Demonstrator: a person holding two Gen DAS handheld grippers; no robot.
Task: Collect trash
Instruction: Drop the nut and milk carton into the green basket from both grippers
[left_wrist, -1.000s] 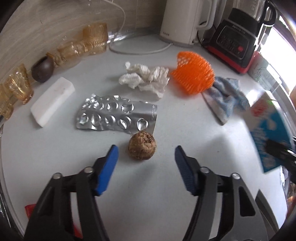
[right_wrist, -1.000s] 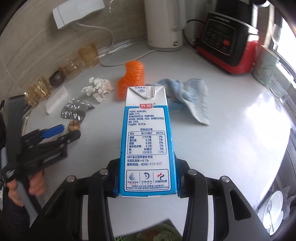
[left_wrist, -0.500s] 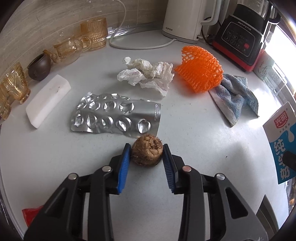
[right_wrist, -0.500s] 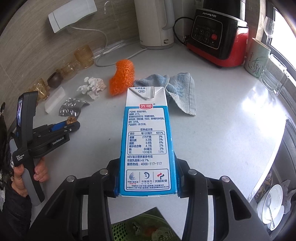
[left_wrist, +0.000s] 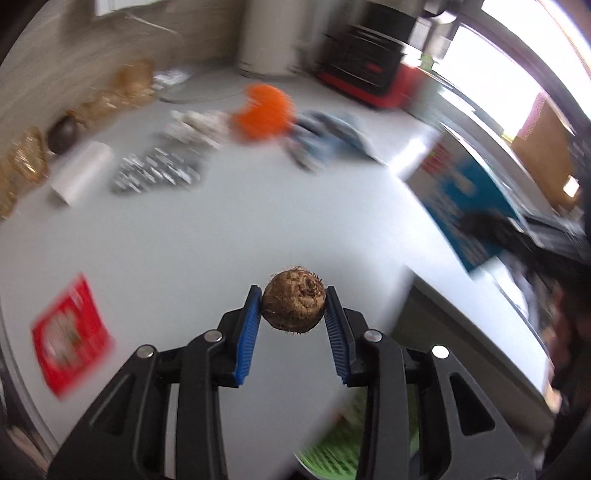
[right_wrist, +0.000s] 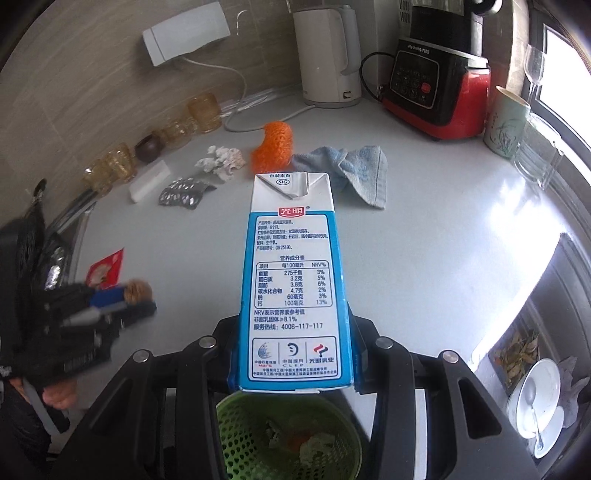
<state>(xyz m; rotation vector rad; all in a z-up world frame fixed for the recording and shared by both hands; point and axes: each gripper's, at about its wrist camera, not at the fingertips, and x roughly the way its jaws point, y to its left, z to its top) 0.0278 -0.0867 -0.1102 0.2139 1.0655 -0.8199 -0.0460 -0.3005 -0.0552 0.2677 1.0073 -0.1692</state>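
Motion blur is smearing most of the left wrist view: the blister sheet (left_wrist: 157, 171), crumpled tissue (left_wrist: 194, 123), orange mesh (left_wrist: 263, 116) and blue cloth (left_wrist: 328, 142) are showing only as streaks, and the green basket (left_wrist: 332, 448) is peeking out in slivers behind the fingers. In the right wrist view the milk carton (right_wrist: 293, 284) is blocking the middle of the tabletop (right_wrist: 443, 221), and the basket's (right_wrist: 236, 435) contents are too small to identify.

The left claw (left_wrist: 293, 304) is pinching the brown fibrous ball (left_wrist: 294, 304) between its blue pads (left_wrist: 246, 332), closed only as far as the ball allows, and the ball is hanging clear above the tabletop (left_wrist: 184, 258). From the right wrist camera the same claw (right_wrist: 142, 299) is appearing blurred at the left, with the ball (right_wrist: 137, 290) at its tip, near a red wrapper (right_wrist: 107, 271) lying flat.

The right claw (right_wrist: 295, 354) is clamping the carton by its lower sides, upright and directly above the basket.
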